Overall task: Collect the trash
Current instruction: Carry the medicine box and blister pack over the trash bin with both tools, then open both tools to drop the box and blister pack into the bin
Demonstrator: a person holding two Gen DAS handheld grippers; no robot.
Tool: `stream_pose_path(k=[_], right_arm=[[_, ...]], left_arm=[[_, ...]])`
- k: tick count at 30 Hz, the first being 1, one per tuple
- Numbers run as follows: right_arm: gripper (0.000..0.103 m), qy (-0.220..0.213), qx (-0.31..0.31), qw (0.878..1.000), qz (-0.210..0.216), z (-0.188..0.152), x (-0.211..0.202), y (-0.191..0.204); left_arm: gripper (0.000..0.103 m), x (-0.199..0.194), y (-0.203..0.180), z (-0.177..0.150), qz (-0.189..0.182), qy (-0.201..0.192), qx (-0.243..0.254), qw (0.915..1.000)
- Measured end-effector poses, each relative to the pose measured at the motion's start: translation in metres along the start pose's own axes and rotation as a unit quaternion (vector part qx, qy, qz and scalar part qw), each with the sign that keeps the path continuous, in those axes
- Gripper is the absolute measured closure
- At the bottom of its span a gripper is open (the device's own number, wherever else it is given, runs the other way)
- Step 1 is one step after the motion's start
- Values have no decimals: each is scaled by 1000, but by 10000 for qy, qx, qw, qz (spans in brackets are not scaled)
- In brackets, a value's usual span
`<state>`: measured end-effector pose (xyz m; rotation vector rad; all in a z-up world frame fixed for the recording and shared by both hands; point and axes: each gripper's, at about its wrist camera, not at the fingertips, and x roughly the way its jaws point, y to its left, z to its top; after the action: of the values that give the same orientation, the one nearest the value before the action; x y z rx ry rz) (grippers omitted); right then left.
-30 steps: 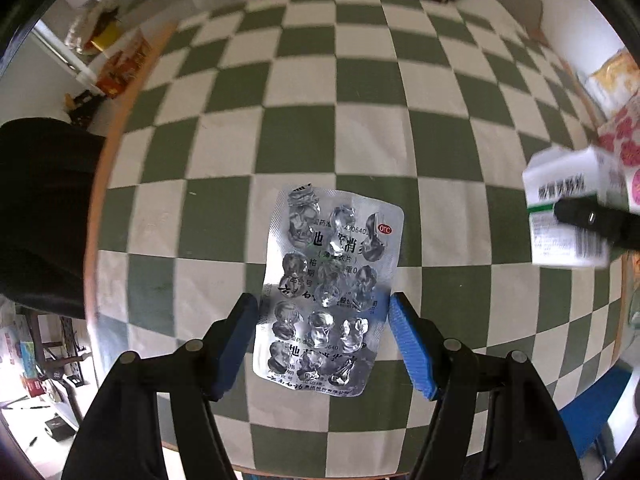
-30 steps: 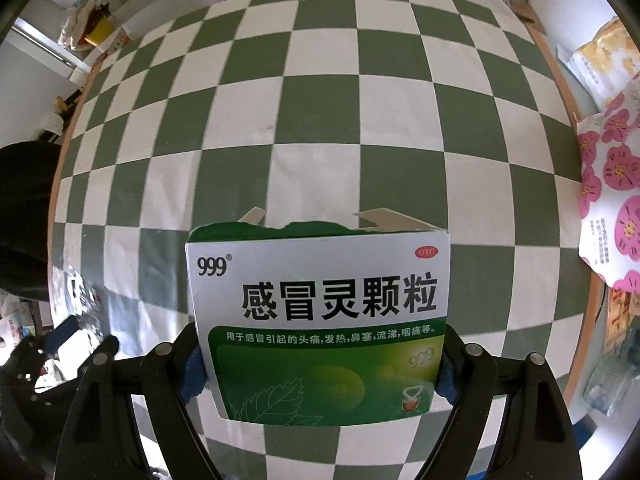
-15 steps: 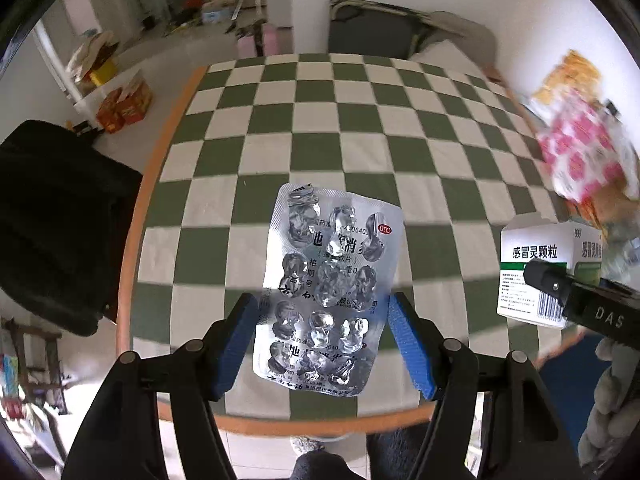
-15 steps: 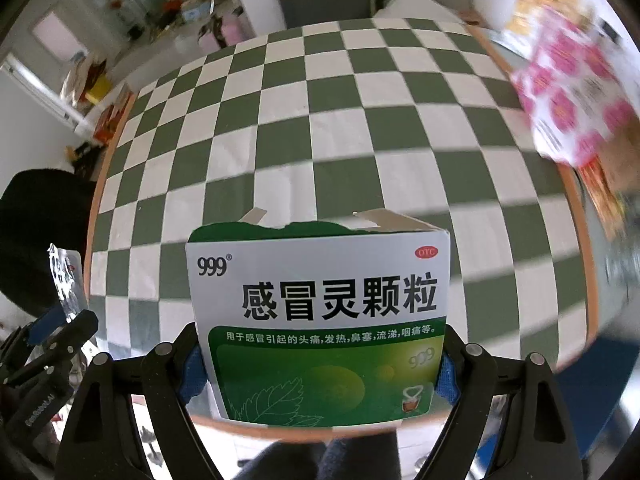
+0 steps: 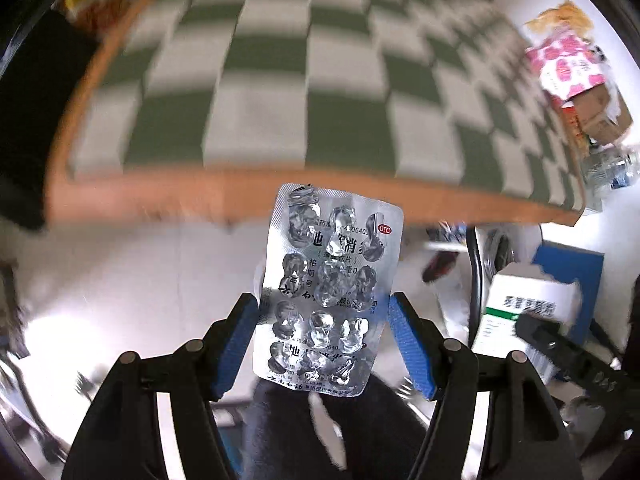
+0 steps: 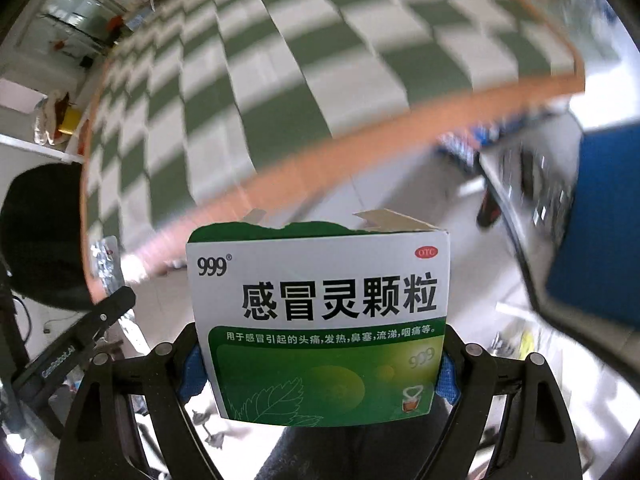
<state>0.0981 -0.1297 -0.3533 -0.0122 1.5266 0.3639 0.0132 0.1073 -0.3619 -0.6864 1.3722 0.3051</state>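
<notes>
My left gripper [image 5: 324,344] is shut on an empty silver blister pack [image 5: 328,292], held upright in the air past the near table edge. My right gripper [image 6: 320,372] is shut on a torn-open white and green medicine box [image 6: 320,320], also off the table. The box and right gripper also show in the left wrist view [image 5: 524,312] at lower right. The blister pack [image 6: 105,264] and left gripper show at the left of the right wrist view.
The green and white checkered table [image 5: 280,80] with an orange rim [image 5: 248,196] lies ahead and above. A blue bin [image 6: 596,216] stands on the floor at right. Pink flowered bags [image 5: 564,64] sit at the table's right. A black chair [image 6: 36,232] is left.
Both grippers have pulled back off the table and lowered toward the floor, still holding the blister pack and the box. The blue bin has come into view at right.
</notes>
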Motion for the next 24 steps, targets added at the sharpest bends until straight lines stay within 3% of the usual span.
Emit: stream_pose_path(k=[7, 13, 15, 16, 18, 20, 24], right_arm=[[15, 733, 336, 9966, 139, -28, 134, -54], [15, 1078, 336, 9929, 371, -26, 260, -86], [15, 1136, 295, 9921, 436, -24, 299, -92], [14, 1185, 241, 9917, 432, -24, 319, -93], [11, 1323, 153, 9898, 508, -22, 352, -96], [0, 1464, 48, 9869, 668, -25, 380, -94], [0, 1421, -336, 9875, 597, -29, 398, -87]], left_arm=[[38, 149, 39, -29, -156, 880, -694, 9936], [32, 258, 61, -37, -279, 1175, -1141, 9861], [8, 275, 70, -39, -256, 1131, -1234, 9856], [1, 287, 75, -41, -231, 1073, -1281, 9857], [0, 296, 83, -45, -89, 1013, -1307, 9862], [0, 300, 92, -51, 95, 893, -1342, 9869], [0, 288, 102, -65, 781, 544, -1142, 9889]])
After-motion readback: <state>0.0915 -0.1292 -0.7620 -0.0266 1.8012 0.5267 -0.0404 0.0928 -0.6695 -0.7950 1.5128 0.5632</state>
